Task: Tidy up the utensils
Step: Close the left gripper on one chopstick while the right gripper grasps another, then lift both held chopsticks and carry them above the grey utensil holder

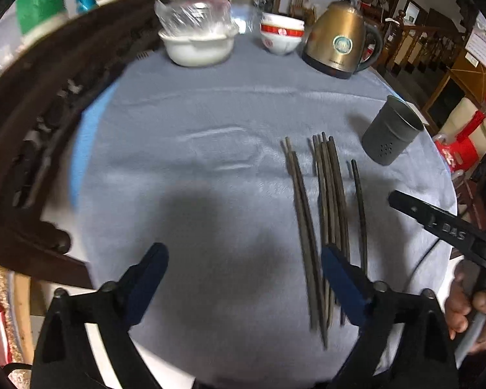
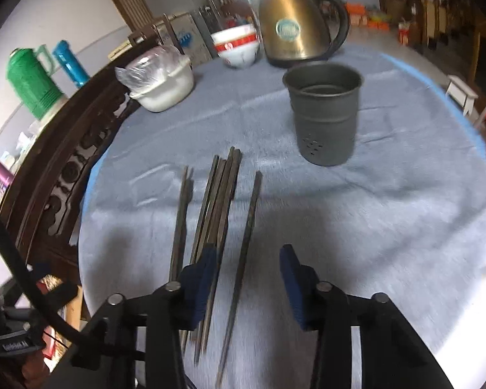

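My right gripper (image 2: 248,278) and left gripper (image 1: 243,288): jaws wide, empty. Chopsticks (image 2: 217,214) bunched; holder (image 2: 324,116) at 1 o'clock. Risk: pinching several, scattering rest.

Left black two-finger gripper with blue pads (image 1: 244,261): jaws wide apart, empty. Right black blue-padded gripper (image 2: 248,257): likewise parted, empty.

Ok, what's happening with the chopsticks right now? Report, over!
Left gripper open, empty. Right gripper open, empty, single chopstick between its jaws. Chopsticks flat on cloth; holder upright, nothing blocking it.
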A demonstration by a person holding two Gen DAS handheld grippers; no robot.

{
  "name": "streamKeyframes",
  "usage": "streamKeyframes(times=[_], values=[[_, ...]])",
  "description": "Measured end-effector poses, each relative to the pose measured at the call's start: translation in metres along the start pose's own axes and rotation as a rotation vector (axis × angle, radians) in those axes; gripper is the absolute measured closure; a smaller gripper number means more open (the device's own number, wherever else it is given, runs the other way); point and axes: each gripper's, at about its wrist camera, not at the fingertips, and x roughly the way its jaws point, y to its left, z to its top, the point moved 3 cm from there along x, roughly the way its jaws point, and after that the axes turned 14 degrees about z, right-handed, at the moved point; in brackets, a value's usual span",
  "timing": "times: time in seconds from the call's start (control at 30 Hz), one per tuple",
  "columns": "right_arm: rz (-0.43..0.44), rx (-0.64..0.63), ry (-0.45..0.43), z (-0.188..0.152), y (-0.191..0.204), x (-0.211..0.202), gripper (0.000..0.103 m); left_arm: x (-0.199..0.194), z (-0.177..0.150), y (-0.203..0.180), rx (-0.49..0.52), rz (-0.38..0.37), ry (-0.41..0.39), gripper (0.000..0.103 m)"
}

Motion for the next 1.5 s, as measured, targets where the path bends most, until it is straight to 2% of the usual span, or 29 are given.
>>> streamKeyframes(times=[0.07,0.13,0.2,0.3,0.43,0.47,0.53,0.57,0.6,0.63,0.67,0.77,0.8,0.87,0.9,1.1,1.27,1.3,1.5], values=[[-0.016,0.003,0.008,0.013,-0.003,0.015,0.06,0.014,0.015,-0.007,-0.008,-0.033,0.028,0.017],[-0.002,0.022,0.019,0.023,-0.007,0.027,0.06,0.029,0.031,-0.017,-0.007,-0.072,0.048,0.028],[0.006,0.046,0.029,0.035,-0.012,0.04,0.06,0.044,0.045,-0.026,-0.008,-0.09,0.074,0.035],[-0.022,0.057,0.05,0.041,-0.018,0.056,0.06,0.068,0.065,-0.041,-0.001,-0.108,0.115,0.042],[0.002,0.097,0.071,0.044,-0.024,0.071,0.06,0.094,0.089,-0.046,-0.021,-0.125,0.16,0.047],[-0.011,0.097,0.078,0.043,-0.026,0.075,0.062,0.099,0.093,-0.047,-0.024,-0.127,0.168,0.049],[0.002,0.108,0.077,0.042,-0.027,0.079,0.066,0.107,0.1,-0.054,-0.01,-0.153,0.19,0.058],[0.015,0.115,0.073,0.041,-0.028,0.081,0.076,0.11,0.102,-0.056,-0.006,-0.159,0.204,0.061],[0.02,0.117,0.076,0.041,-0.029,0.081,0.085,0.115,0.104,-0.059,-0.005,-0.166,0.22,0.069],[0.024,0.118,0.076,0.041,-0.03,0.082,0.089,0.119,0.105,-0.062,-0.003,-0.177,0.239,0.074],[0.029,0.117,0.072,0.041,-0.03,0.082,0.094,0.123,0.106,-0.064,-0.001,-0.183,0.252,0.075],[0.039,0.111,0.05,0.04,-0.032,0.076,0.095,0.128,0.107,-0.069,0.005,-0.178,0.252,0.083],[0.046,0.106,0.036,0.039,-0.031,0.072,0.095,0.13,0.108,-0.069,0.005,-0.179,0.26,0.09],[0.06,0.099,0.013,0.038,-0.028,0.063,0.095,0.132,0.11,-0.067,-0.018,-0.193,0.275,0.092],[0.071,0.099,0.001,0.038,-0.027,0.057,0.095,0.131,0.11,-0.066,-0.029,-0.196,0.274,0.097],[0.135,0.083,-0.057,0.036,-0.02,0.022,0.096,0.101,0.108,-0.051,-0.058,-0.196,0.202,0.096],[0.202,0.08,-0.126,0.035,-0.014,-0.015,0.096,0.066,0.111,-0.038,-0.058,-0.242,0.152,0.096],[0.214,0.078,-0.138,0.035,-0.013,-0.021,0.096,0.061,0.111,-0.036,-0.058,-0.232,0.144,0.096],[0.224,0.039,-0.18,0.029,-0.002,-0.043,0.096,0.045,0.11,-0.03,-0.09,-0.276,0.124,0.096]])
